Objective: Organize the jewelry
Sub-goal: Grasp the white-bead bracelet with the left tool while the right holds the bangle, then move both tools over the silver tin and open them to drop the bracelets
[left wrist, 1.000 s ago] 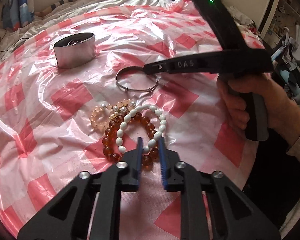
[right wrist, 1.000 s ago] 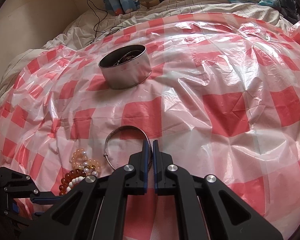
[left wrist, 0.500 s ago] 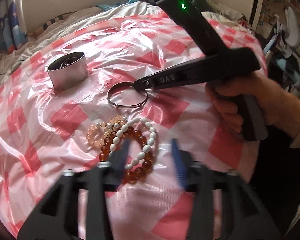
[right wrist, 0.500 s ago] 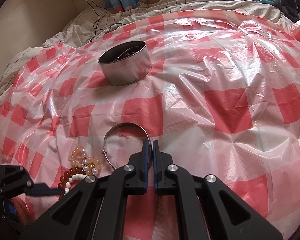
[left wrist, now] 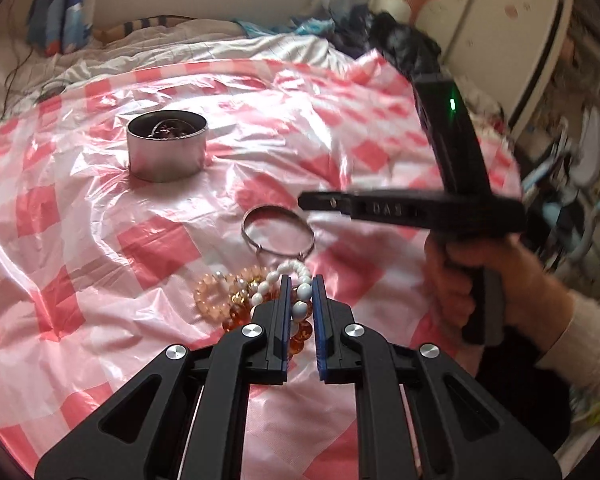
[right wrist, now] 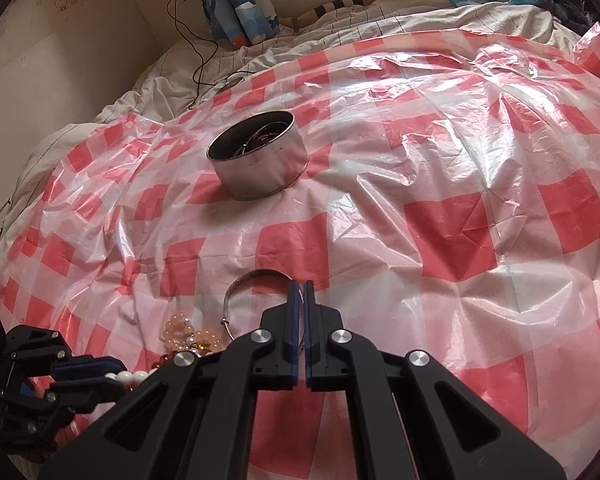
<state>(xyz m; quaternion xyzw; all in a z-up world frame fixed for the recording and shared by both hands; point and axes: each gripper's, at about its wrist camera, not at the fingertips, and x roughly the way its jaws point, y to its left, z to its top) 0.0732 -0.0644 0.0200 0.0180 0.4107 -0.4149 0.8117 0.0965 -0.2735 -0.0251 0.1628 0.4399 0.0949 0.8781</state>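
Note:
A heap of bead bracelets lies on the red-checked plastic sheet (left wrist: 152,240): a white bead bracelet (left wrist: 270,280), an amber one (left wrist: 236,314) and a pale peach one (left wrist: 208,300). My left gripper (left wrist: 301,278) is closing, and white beads sit pinched between its blue pads. The left gripper (right wrist: 116,376) also shows at the lower left of the right wrist view. Just beyond the heap lies a silver bangle (left wrist: 278,254). My right gripper (right wrist: 300,283) is shut on the bangle's (right wrist: 256,273) near rim. A round metal tin (left wrist: 166,156) stands farther back with jewelry inside.
The sheet covers a bed with rumpled white bedding (right wrist: 380,20) behind it. A cable (right wrist: 196,56) runs down the wall at the far left. A person's hand (left wrist: 500,280) holds the right gripper's handle; a wardrobe (left wrist: 500,20) and clutter stand at the right.
My left jaws swung wide open over the bead heap, then came together on the white beads, and the left hand rose a little. The right gripper stayed on the bangle.

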